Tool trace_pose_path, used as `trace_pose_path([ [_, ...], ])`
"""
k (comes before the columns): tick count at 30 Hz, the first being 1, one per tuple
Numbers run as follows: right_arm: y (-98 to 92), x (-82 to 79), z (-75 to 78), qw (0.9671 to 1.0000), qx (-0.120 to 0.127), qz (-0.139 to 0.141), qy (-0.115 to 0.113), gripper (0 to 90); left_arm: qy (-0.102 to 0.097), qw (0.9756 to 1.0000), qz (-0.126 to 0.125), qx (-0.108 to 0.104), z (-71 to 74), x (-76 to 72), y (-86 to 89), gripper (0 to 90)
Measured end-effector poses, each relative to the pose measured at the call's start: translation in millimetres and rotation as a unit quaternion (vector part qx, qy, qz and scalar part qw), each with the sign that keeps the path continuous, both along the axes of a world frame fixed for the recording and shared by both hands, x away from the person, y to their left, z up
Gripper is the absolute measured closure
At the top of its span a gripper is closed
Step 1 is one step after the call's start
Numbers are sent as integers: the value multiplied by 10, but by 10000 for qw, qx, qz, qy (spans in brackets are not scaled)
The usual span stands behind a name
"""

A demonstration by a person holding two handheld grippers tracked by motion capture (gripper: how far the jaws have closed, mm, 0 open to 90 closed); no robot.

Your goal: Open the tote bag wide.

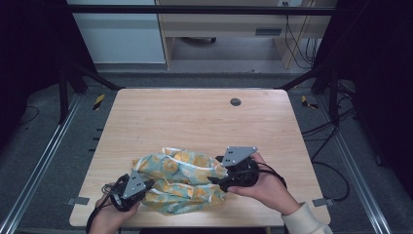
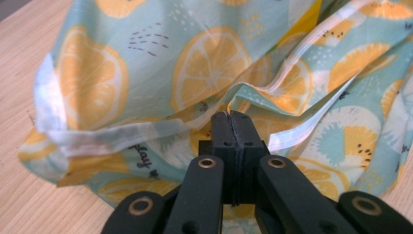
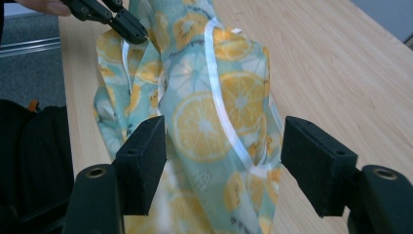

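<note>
While the lemon-print cloth lies bunched at the table's near edge, the left tongs pinch a fold and the right tongs gape around it — seemingly early, nothing yet spread or folded.

**One printed word, only partly legible**

On the lemon-print cloth you can make out small dark script in the left gripper view, at the fold just left of the closed jaws: it reads roughly "play", with further letters cut off by the crease. Similar dark lettering sits low on the cloth in your right gripper view, too blurred to read.
</note>
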State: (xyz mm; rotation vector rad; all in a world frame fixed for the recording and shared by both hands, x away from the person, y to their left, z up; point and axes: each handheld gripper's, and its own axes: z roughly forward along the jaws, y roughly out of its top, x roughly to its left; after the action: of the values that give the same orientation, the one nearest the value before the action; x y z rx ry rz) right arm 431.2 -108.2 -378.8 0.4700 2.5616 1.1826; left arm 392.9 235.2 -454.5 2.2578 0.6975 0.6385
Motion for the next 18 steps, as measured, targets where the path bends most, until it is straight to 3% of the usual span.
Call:
trace_pose_path([
  [3, 98, 18, -14, 10000, -51, 62, 3, 338, -23, 9999, -20, -121, 31, -14, 20, 900],
  [6, 222, 43, -83, 9999, -138, 83, 18, 341, 24, 9998, -158, -94, 18, -36, -20, 900],
  [9, 347, 75, -199, 9996, -208, 161, 128, 352, 0, 9996, -259, -59, 19, -60, -76, 900],
  [15, 475, 113, -418, 9988, -410, 38, 252, 334, 23, 9995, -276, -154, 5, -62, -86, 900],
  [16, 485, 109, -452, 9986, -457, 29, 280, 327, 31, 9995, -303, -92, 9, -57, -82, 900],
  [17, 497, 101, -483, 9984, -492, 2, 288, 340, 22, 9995, -290, -149, 8, -59, -90, 900],
  [18, 510, 80, -517, 9979, -605, 24, 231, 451, 9, 9994, -321, -116, 20, -58, -85, 900],
])
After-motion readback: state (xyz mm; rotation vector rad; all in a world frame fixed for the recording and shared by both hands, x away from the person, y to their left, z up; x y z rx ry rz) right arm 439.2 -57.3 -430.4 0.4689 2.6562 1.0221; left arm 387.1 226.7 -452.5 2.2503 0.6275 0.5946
